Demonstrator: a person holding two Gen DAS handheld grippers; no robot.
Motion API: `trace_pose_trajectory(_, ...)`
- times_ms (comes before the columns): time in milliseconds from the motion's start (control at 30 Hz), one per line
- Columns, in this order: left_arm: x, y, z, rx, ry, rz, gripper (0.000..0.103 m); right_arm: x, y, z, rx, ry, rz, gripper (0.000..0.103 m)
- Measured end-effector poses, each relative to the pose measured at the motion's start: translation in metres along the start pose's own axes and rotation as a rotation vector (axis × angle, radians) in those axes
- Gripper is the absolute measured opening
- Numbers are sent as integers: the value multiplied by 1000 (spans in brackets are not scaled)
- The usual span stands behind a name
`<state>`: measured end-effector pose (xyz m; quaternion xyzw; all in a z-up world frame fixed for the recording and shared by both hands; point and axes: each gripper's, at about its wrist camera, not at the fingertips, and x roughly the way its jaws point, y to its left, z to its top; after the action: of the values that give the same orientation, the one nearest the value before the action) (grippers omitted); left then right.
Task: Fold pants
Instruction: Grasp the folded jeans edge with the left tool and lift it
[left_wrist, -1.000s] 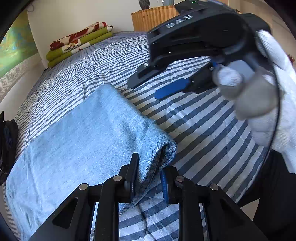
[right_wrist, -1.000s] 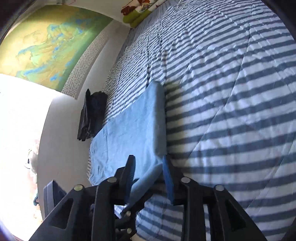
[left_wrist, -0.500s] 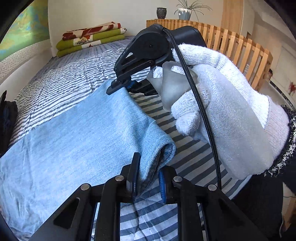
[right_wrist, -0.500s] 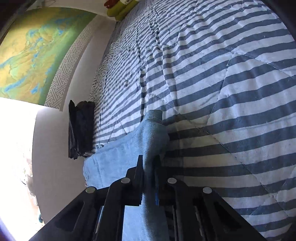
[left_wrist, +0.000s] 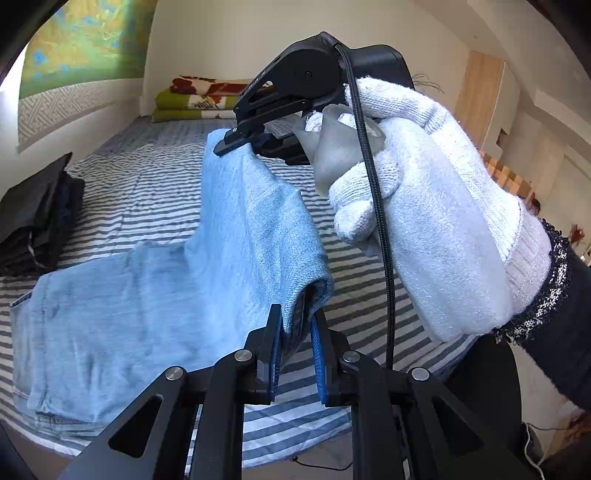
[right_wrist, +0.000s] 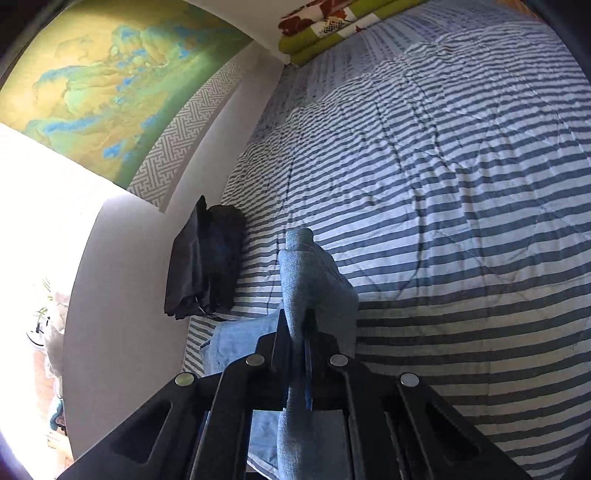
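Since a second ago both grippers have risen off the striped bed (left_wrist: 155, 199), and the hem end of the light blue jeans (left_wrist: 122, 314) that lay flat is now lifted between them, the rest still spread on the cover. The left gripper (left_wrist: 295, 354) has just been closing its jaws; they stand narrow and pinch the hem's near corner. The right gripper (right_wrist: 295, 354), which stood open around the cloth a second ago, now has its jaws nearly together on the far corner, held by a white-gloved hand (left_wrist: 443, 206). A dark folded pile (left_wrist: 37, 218) lies by the wall.
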<state>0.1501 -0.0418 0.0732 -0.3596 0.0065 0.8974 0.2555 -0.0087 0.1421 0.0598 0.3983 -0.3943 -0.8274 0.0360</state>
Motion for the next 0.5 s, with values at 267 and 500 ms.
trace_pose_trajectory(267, -59, 102, -26, -199, -71, 49, 10, 58, 87, -15, -99, 42, -23, 5)
trace_pose_trajectory(500, -75, 199, -84, -410, -51, 101, 9, 151, 151, -46, -196, 144, -68, 5)
